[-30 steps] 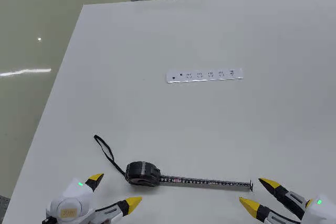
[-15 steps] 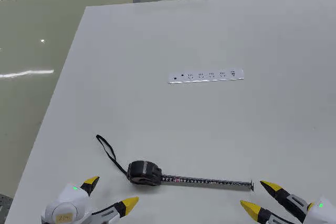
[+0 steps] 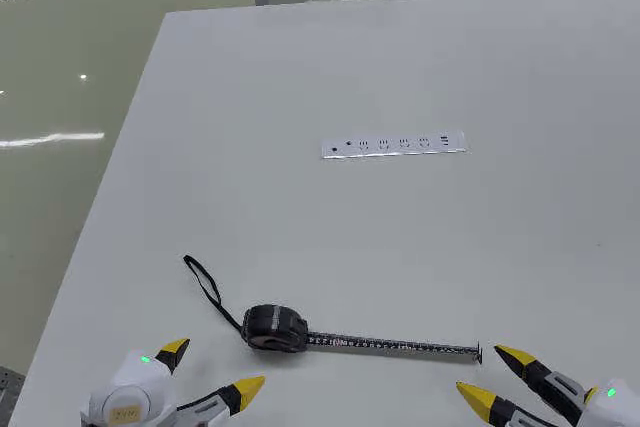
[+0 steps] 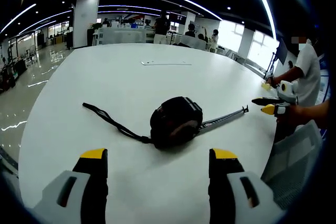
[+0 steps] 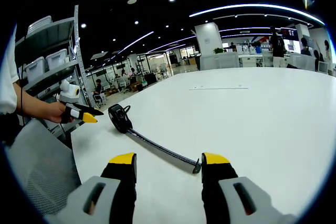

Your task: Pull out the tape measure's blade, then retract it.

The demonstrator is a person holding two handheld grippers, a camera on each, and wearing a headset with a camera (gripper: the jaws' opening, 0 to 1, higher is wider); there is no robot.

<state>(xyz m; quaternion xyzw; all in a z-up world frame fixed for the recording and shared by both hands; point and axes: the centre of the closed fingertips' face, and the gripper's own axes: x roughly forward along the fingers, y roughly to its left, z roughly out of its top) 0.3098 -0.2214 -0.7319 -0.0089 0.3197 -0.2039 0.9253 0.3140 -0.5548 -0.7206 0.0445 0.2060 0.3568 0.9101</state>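
Tape measure [image 3: 273, 328] lies on the white worktop [image 3: 400, 237], with its blade [image 3: 390, 347] extended flat to the right of the case and its black wrist strap [image 3: 205, 287] trailing off the case's far-left side. Left tool [image 3: 214, 366]: jaws spread, holding nothing, just near-left of the case and not touching it. Right tool [image 3: 490, 374]: jaws spread and empty, off to the case's right, just past the blade's hook end and clear of it; a white power strip [image 3: 393, 145] lies well behind the case.

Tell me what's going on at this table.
A person holds open tongs in each hand over a white table. The tape measure lies between them, its blade pulled out flat. The left tongs sit just short of the case, the right tongs near the blade's hook; neither touches it.
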